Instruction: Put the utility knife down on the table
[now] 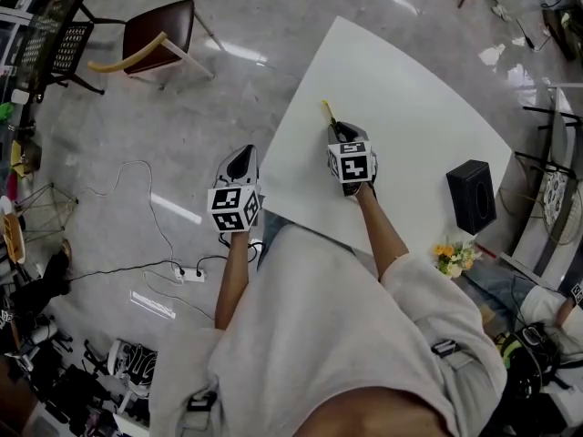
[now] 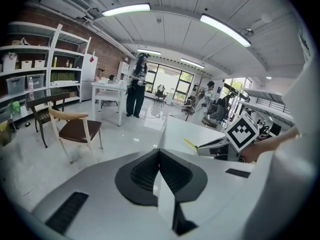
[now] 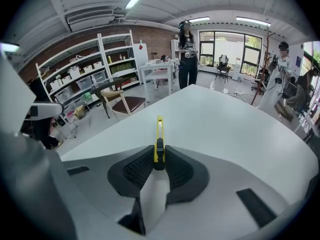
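A yellow utility knife (image 3: 159,136) with a black slider sticks out forward from my right gripper (image 3: 159,160), whose black pads are shut on its rear end. In the head view the knife (image 1: 327,115) points up the white table (image 1: 401,107) from the right gripper (image 1: 342,137), low over the table's left part. The left gripper view shows the knife (image 2: 190,143) as a thin yellow strip ahead of the right gripper's body. My left gripper (image 2: 159,171) is shut with nothing in it and hangs beside the table's left edge, over the floor (image 1: 239,164).
A black box (image 1: 471,196) stands on the table's right end, with small flowers (image 1: 453,259) by it. A wooden chair (image 1: 157,39) stands on the floor at far left; a power strip with cables (image 1: 187,273) lies below it. People stand in the room beyond.
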A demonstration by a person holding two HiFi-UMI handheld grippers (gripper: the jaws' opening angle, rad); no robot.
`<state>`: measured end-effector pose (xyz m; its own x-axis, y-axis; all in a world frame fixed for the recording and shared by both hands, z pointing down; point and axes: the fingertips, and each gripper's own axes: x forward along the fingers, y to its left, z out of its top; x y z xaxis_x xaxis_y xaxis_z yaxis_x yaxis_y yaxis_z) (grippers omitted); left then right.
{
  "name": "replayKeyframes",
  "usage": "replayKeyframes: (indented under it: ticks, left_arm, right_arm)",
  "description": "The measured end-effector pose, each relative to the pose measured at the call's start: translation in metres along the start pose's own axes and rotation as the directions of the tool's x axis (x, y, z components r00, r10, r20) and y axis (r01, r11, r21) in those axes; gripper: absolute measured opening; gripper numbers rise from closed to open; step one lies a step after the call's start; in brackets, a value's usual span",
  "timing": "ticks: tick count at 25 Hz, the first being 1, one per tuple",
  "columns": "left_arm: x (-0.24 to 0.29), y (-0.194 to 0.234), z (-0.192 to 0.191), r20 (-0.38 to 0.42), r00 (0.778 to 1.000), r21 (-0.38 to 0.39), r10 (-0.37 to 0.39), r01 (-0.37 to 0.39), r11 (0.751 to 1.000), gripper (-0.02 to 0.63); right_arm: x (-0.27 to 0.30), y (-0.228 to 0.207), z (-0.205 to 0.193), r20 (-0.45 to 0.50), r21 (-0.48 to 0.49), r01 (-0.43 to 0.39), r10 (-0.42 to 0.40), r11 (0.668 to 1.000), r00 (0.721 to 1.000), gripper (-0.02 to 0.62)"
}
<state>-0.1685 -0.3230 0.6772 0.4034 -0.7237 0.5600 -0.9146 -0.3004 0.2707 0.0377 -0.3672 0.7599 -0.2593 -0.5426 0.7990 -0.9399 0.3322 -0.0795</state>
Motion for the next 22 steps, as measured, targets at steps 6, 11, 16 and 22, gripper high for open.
replayKeyframes:
  ticks: [6,11,16,22]
  left_arm:
    - [0.001,0.002,0.003,0.006,1.0,-0.002,0.003,-0.003,1.0,0.02]
    - [0.005,-0.002,0.003,0.004,1.0,-0.004,-0.003,0.003,1.0,0.021]
    - [0.007,-0.006,0.004,0.007,1.0,-0.001,-0.007,0.007,1.0,0.021]
    - [0.003,-0.007,0.005,0.016,1.0,0.004,-0.005,0.005,1.0,0.021]
  right_arm:
    - [0.007,-0.002,-0.004,-0.042,-0.006,0.007,-0.007,1.0,0.999,0.083]
    - [0.007,-0.002,-0.005,-0.052,-0.025,0.0,-0.001,1.0,0.999,0.083]
    - [0.011,-0.003,-0.008,-0.044,-0.046,-0.002,0.0,0.999,0.999,0.083]
    - [0.012,-0.006,-0.01,-0.069,-0.062,-0.006,0.002,0.998,0.998,0.134]
